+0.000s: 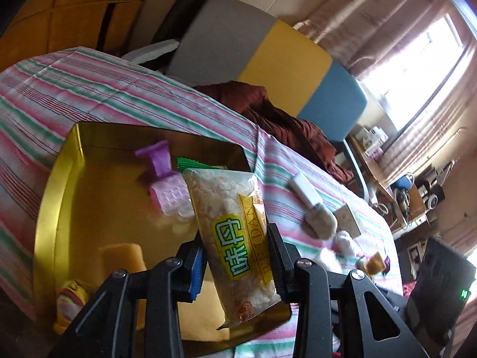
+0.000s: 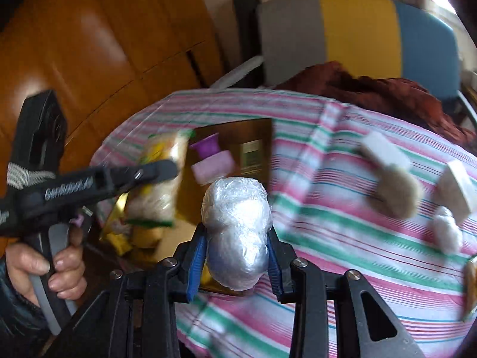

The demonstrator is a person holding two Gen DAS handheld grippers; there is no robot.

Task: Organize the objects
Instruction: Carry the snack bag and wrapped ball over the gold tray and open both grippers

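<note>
My left gripper (image 1: 235,238) is shut on a clear snack packet (image 1: 235,229) with a green and yellow label, held upright over the gold tray (image 1: 50,197). The tray sits on the striped cloth (image 1: 59,89) and holds a purple plastic piece (image 1: 164,176), a yellow sponge (image 1: 125,256) and a small yellow toy (image 1: 70,301). My right gripper (image 2: 237,232) is shut on a white ball wrapped in plastic film (image 2: 238,226), above the tray's (image 2: 253,137) near edge. In the right wrist view the left gripper (image 2: 167,173) carries the packet (image 2: 162,185) over the tray's left side.
A brush with a white handle (image 2: 387,173), a small pale box (image 2: 456,191) and a white fluffy lump (image 2: 445,232) lie on the cloth right of the tray. A chair with a grey, yellow and blue back (image 1: 283,65) holds a brown cloth (image 1: 283,119). A person's hand (image 2: 56,265) grips the left handle.
</note>
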